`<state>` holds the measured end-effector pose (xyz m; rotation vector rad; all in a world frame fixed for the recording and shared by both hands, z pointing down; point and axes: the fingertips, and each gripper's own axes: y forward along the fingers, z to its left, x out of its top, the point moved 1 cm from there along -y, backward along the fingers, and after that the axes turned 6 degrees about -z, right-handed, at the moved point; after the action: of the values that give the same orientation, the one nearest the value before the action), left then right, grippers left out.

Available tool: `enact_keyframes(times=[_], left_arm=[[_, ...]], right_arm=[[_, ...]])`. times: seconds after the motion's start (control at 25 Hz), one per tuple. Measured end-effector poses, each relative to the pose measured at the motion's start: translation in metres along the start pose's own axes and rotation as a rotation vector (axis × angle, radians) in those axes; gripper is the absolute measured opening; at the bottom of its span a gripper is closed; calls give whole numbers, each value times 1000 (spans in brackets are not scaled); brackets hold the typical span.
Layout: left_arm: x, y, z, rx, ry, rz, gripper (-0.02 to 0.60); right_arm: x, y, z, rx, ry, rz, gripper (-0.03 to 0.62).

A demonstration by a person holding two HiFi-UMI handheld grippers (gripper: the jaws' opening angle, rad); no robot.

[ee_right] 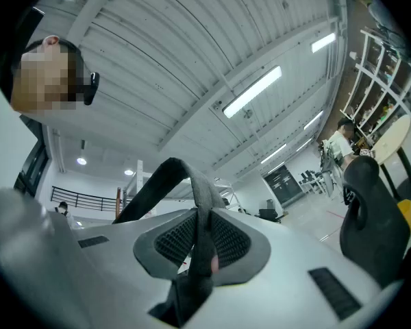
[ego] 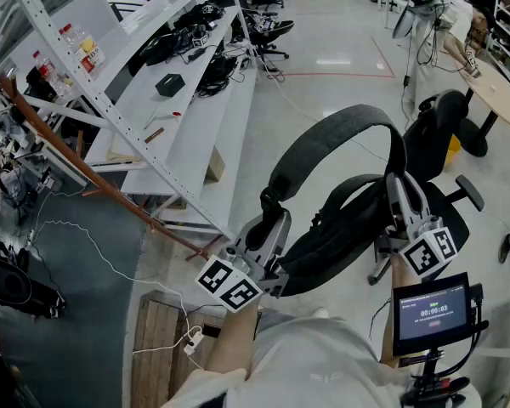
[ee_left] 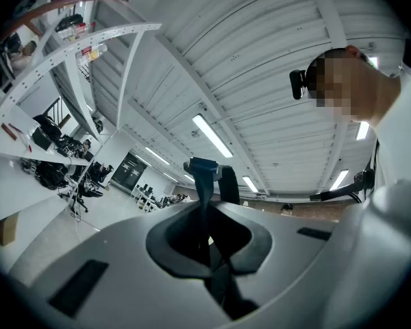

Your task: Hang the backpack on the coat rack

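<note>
A black backpack [ego: 340,232] hangs between my two grippers in the head view, its grey padded strap [ego: 340,121] arching above them. My left gripper [ego: 270,206] is shut on the strap's left end. My right gripper [ego: 399,185] is shut on the right end. In the left gripper view, the left gripper [ee_left: 209,235] pinches a dark webbing strap [ee_left: 204,184] that rises between its jaws. In the right gripper view, the right gripper [ee_right: 202,252] pinches the grey strap [ee_right: 192,184], which loops up and left. A brown wooden pole [ego: 76,164], possibly the coat rack, leans at the left.
White metal shelving [ego: 183,109] with cables and bottles runs along the left. A black office chair [ego: 446,134] stands behind the backpack. A pale round table [ego: 503,92] is at the far right. A small timer screen [ego: 431,313] sits by my right arm. A power strip [ego: 191,340] lies on the floor.
</note>
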<state>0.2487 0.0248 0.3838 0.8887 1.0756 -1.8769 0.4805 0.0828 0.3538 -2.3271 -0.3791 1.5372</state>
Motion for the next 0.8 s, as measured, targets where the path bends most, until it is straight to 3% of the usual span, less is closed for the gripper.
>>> enact_keyframes(times=[0.16,0.36,0.56,0.8], left_arm=[[25,-24,24,32,10,-33,14],[74,-72,88,111,36,-109,14],[123,-121,111,198,93,-164,14],[190,-199,189,301,163,-237,14]], right_arm=[[-20,28,32,47,10,10,72],[-77,95,92,145,43,48,72],[-107,141,157,243,82,82,70],[-191,225,249,358,141,117,69]])
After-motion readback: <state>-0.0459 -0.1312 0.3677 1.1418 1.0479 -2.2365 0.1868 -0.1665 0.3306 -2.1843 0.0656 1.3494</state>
